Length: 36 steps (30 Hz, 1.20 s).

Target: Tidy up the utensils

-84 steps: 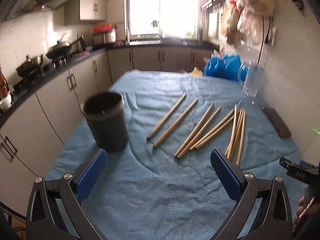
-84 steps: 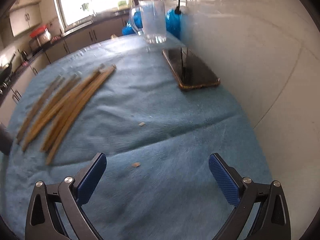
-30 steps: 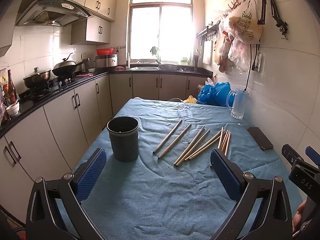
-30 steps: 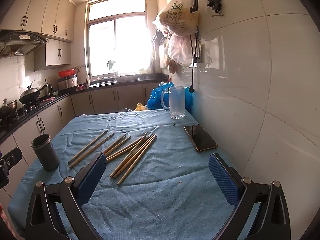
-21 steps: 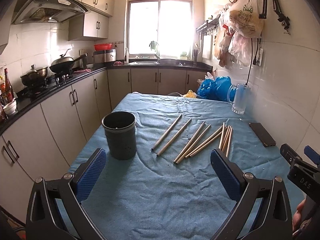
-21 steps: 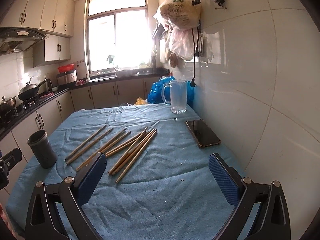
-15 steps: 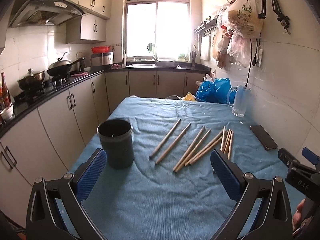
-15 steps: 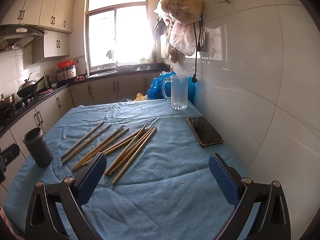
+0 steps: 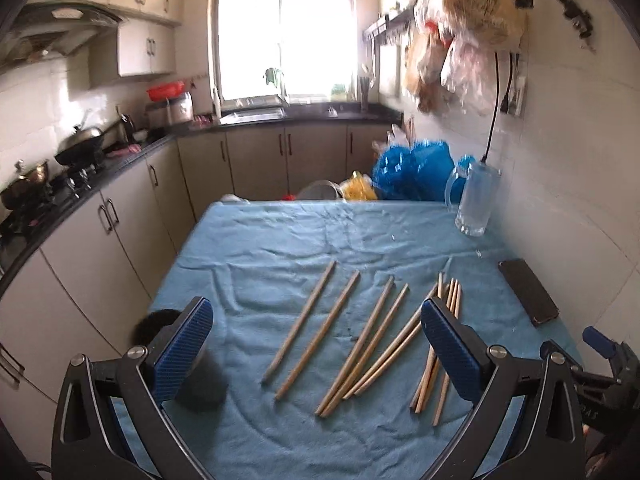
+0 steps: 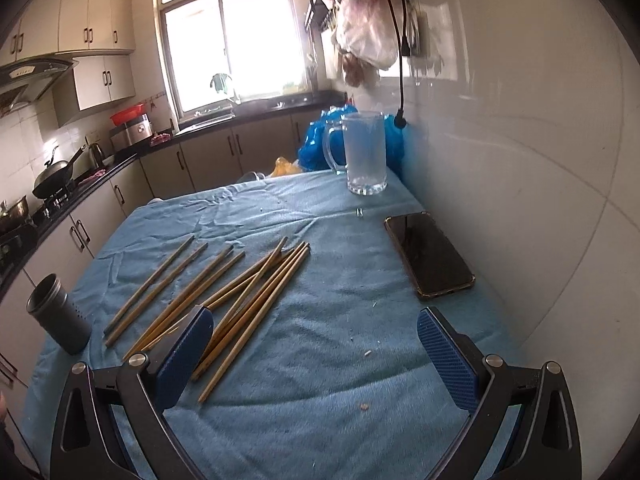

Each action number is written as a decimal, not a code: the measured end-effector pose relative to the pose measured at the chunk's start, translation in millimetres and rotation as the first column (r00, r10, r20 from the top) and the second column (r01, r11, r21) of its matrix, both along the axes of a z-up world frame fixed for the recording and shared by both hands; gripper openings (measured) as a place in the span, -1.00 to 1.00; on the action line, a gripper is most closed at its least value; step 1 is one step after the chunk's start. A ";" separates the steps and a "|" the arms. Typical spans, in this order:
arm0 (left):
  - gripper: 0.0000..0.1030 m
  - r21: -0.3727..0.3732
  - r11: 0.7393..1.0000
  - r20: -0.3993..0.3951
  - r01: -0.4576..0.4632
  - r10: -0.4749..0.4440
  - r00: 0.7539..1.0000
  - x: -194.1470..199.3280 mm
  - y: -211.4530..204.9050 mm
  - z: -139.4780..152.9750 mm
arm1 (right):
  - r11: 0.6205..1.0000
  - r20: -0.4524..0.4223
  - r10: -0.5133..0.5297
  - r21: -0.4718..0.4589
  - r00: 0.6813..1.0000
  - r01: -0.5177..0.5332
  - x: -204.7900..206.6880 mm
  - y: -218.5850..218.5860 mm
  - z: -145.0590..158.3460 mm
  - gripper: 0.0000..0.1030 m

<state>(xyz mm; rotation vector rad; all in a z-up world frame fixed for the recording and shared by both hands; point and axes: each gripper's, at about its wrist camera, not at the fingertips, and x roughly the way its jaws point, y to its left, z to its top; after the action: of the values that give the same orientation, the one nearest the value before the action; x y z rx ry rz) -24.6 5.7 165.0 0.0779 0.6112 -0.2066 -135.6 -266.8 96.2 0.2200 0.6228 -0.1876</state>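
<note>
Several wooden chopsticks [image 9: 364, 340] lie spread on the blue cloth-covered table [image 9: 280, 240]; they also show in the right wrist view [image 10: 256, 284]. A dark grey utensil holder [image 10: 58, 314] stands upright at the table's left edge; in the left wrist view the holder [image 9: 200, 380] is partly hidden behind my left finger. My left gripper [image 9: 316, 344] is open and empty, above the near ends of the chopsticks. My right gripper [image 10: 314, 354] is open and empty, above the cloth just right of the chopsticks.
A glass mug [image 10: 364, 156] stands at the far right of the table, with a black phone [image 10: 428, 256] lying near the white tiled wall. Blue plastic bags [image 9: 412, 172] sit behind the table. Kitchen cabinets and a stove run along the left.
Both grippers have moved forward and lower over the table. The chopsticks look nearer, and the holder has slipped behind my left finger. Both stay open.
</note>
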 end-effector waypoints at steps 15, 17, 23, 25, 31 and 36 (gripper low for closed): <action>0.65 0.041 0.999 -0.197 -0.034 0.041 0.979 111.4 -32.5 -60.9 | 0.956 -0.092 0.196 0.238 0.976 -0.170 102.5 -19.6 -39.9 0.54; 0.54 0.049 0.997 -0.217 -0.065 0.074 0.973 130.3 -33.1 -68.1 | 0.938 -0.100 0.225 0.292 0.969 -0.188 121.7 -23.9 -42.6 0.36; 0.45 0.094 0.988 -0.264 -0.118 0.140 0.954 176.3 -39.1 -93.3 | 0.860 -0.123 0.307 0.461 0.944 -0.219 174.8 -32.0 -54.4 0.08; 0.45 0.126 0.982 -0.261 -0.140 0.169 0.950 187.3 -39.5 -100.7 | 0.841 -0.127 0.337 0.486 0.933 -0.238 187.5 -27.5 -57.7 0.08; 0.45 0.182 0.967 -0.268 -0.178 0.223 0.937 212.6 -36.6 -119.0 | 0.805 -0.156 0.395 0.533 0.905 -0.259 216.2 -7.2 -71.9 0.08; 0.45 0.211 0.961 -0.290 -0.181 0.238 0.927 222.3 -37.0 -133.8 | 0.803 -0.210 0.417 0.541 0.884 -0.250 233.3 13.4 -85.4 -0.07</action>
<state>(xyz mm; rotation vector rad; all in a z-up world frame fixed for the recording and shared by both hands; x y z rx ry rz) 197.7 -31.3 31.2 0.1561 0.9501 0.0491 97.8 -253.5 10.9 0.5854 1.0231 0.3052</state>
